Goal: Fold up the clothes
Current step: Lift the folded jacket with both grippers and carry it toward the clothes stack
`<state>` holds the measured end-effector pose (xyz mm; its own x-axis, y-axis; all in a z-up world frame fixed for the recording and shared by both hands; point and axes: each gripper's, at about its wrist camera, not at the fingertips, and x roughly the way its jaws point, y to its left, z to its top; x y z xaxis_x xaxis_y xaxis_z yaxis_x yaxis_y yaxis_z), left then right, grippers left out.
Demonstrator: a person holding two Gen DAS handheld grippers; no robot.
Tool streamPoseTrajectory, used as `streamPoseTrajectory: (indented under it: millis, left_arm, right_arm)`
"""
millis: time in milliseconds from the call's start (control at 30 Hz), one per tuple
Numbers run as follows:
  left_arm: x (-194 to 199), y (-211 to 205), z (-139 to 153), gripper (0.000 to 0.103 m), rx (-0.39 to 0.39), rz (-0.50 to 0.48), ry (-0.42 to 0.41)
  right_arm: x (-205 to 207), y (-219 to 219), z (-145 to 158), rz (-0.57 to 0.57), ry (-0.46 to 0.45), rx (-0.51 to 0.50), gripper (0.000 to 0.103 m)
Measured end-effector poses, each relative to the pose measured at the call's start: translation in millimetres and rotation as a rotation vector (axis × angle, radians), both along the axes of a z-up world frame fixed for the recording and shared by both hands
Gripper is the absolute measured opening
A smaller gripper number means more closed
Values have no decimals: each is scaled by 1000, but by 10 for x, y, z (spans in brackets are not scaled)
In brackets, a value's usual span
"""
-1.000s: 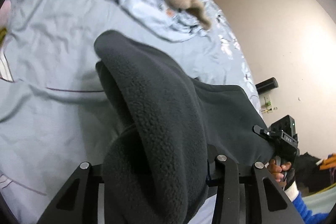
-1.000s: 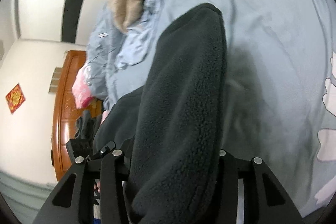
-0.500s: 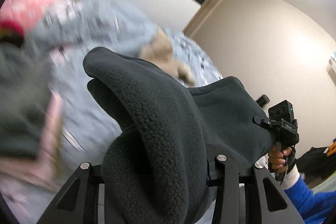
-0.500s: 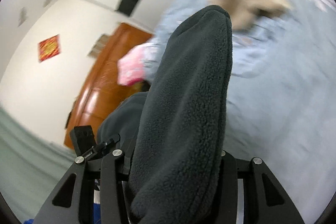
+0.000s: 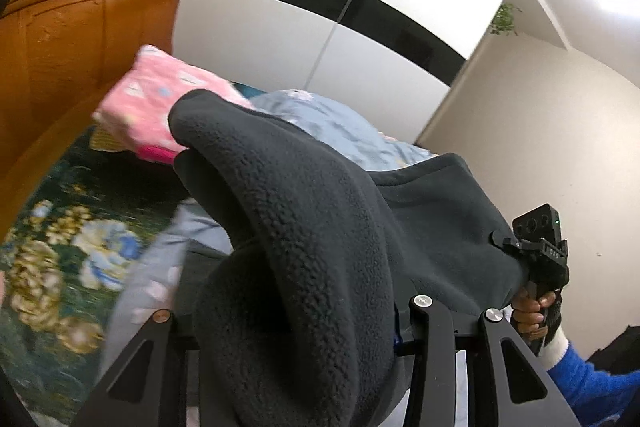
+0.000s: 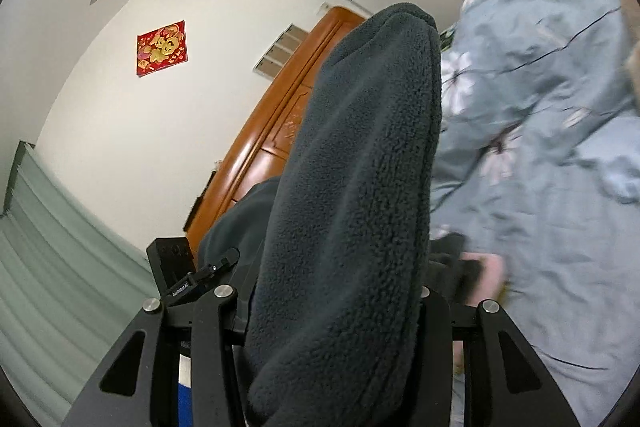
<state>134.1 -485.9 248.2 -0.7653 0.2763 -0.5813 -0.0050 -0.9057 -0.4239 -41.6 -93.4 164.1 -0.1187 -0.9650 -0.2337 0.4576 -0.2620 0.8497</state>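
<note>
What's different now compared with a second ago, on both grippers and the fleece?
Both grippers have swung up: views that looked down on the blue bedspread now face the wooden headboard and wardrobe. The dark fleece went up with them. Unchanged: left gripper and right gripper stay clamped on it, same bunching.

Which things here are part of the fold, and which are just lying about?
In the job:
- dark fleece garment
- left gripper, shut on it
- right gripper, shut on it

Lying about:
- pink folded cloth
- blue floral bedding
- wooden headboard
</note>
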Motion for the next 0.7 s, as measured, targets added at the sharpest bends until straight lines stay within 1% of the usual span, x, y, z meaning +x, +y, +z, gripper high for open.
streamPoseTrajectory:
  millis: [67, 133, 233, 267, 333, 367, 400, 467, 500, 533, 567, 633, 667, 700]
  left_arm:
    - [-25, -235, -91, 45, -2, 16, -14]
    - [-20, -434, -313, 45, 15, 32, -38]
    - [-141, -648, -846, 46, 86, 65, -107]
    - [-142, -697, -1033, 46, 99, 74, -141]
    - [-178, -751, -1353, 47, 110, 91, -206]
    - [-149, -793, -1476, 49, 133, 96, -210]
    - [-121, -835, -1596, 50, 156, 102, -213]
    - [-115, -902, -1732, 53, 207, 114, -183]
    - [-111, -935, -1799, 54, 232, 120, -168]
    - [-80, -945, -1851, 57, 238, 125, -164]
    - [-102, -969, -1951, 60, 242, 136, -173]
    - [-145, -1058, -2132, 63, 276, 160, -193]
    - [-148, -1077, -2197, 64, 297, 176, -192]
    - [-123, -1079, -2199, 64, 304, 182, -186]
  right_arm:
    - [35, -221, -161, 16, -15, 7, 47]
    - [89, -414, -425, 32, -38, 31, 47]
    - [126, -617, -861, 57, -91, 76, 47]
    - [155, -652, -1019, 65, -110, 100, 47]
    - [215, -670, -1316, 72, -155, 118, 47]
    - [222, -661, -1405, 69, -169, 115, 47]
    - [214, -642, -1455, 63, -178, 106, 48]
    - [197, -605, -1555, 51, -194, 88, 48]
    - [190, -604, -1592, 49, -198, 92, 49]
    - [184, -615, -1619, 49, -199, 104, 49]
    - [177, -627, -1646, 49, -200, 117, 50]
    - [165, -650, -1701, 50, -203, 141, 51]
    - [153, -645, -1708, 51, -207, 148, 51]
    - [153, -627, -1708, 53, -213, 151, 52]
